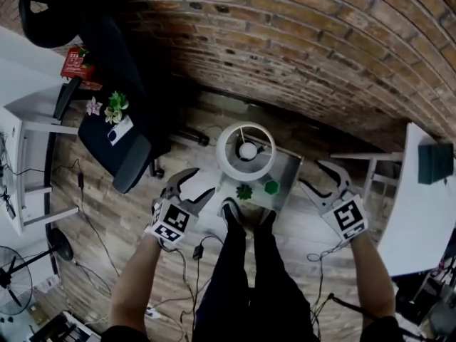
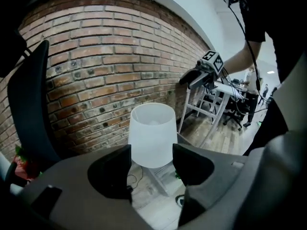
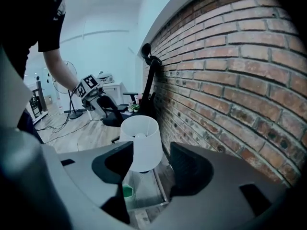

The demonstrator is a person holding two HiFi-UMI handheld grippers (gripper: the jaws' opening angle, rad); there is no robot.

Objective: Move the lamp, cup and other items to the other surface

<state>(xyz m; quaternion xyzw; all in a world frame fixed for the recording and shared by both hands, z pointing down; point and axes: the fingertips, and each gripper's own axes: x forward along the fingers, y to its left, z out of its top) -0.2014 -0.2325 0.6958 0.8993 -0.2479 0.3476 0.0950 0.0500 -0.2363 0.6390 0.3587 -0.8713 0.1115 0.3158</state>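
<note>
A lamp with a white shade [image 1: 246, 152] stands on a small grey table [image 1: 291, 164] against the brick wall. In front of the lamp sit a green cup [image 1: 271, 187] and a small green plant [image 1: 244, 192]. My left gripper [image 1: 197, 186] hovers open just left of the table, with nothing between its fingers. My right gripper [image 1: 316, 177] is open at the table's right side, also with nothing in it. In the left gripper view the lamp shade [image 2: 152, 135] shows beyond the open left gripper [image 2: 151, 166]. The right gripper view shows the lamp [image 3: 141, 143] and the cup [image 3: 126, 191] ahead of the right gripper [image 3: 151, 163].
A black office chair [image 1: 117, 144] stands to the left with small plants [image 1: 114, 107] and a white card [image 1: 120, 130] on its seat. White desks flank the scene at the left [image 1: 21, 84] and the right [image 1: 417, 212]. Cables lie on the wooden floor; a fan [image 1: 14, 280] stands at the lower left.
</note>
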